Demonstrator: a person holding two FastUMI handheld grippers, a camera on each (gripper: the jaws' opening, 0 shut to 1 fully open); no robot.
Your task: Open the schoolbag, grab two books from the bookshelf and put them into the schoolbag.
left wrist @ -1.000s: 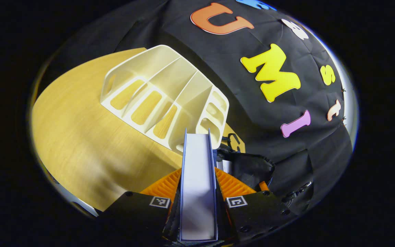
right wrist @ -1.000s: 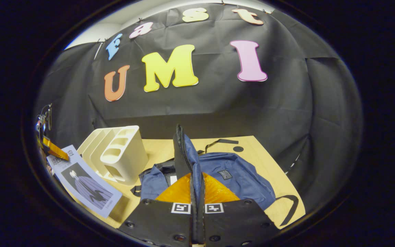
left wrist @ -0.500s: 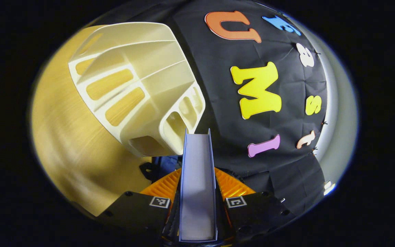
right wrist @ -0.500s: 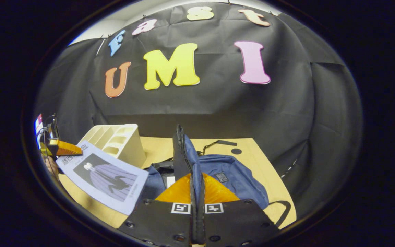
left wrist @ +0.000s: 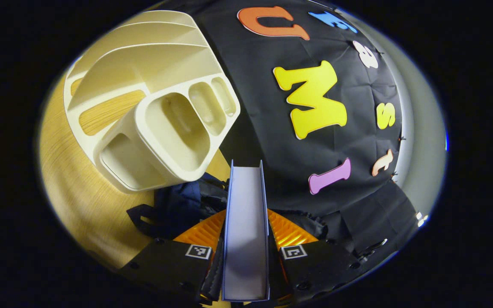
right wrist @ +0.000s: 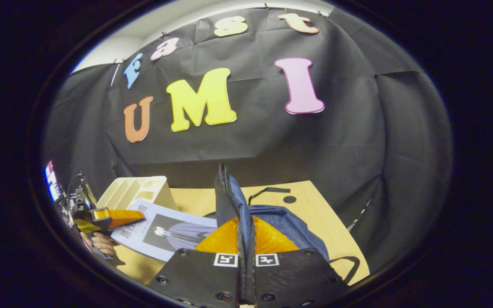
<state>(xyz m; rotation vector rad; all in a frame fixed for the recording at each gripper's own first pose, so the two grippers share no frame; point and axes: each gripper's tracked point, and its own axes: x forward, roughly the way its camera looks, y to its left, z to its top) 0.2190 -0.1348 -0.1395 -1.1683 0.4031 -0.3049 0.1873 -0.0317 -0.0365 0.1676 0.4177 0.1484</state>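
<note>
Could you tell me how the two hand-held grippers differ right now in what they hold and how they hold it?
The left hand-held gripper is clamped on a book, edge-on between its fingers; the right hand-held gripper pinches the schoolbag's zippered flap. The book is rigid and carried flat above the table beside the bookshelf; the flap is soft cloth, held upright. Both are shut on their loads.

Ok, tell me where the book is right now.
The book is clamped in the left gripper; the right gripper view shows it low on the left, in front of the bookshelf, beside the schoolbag.
</note>
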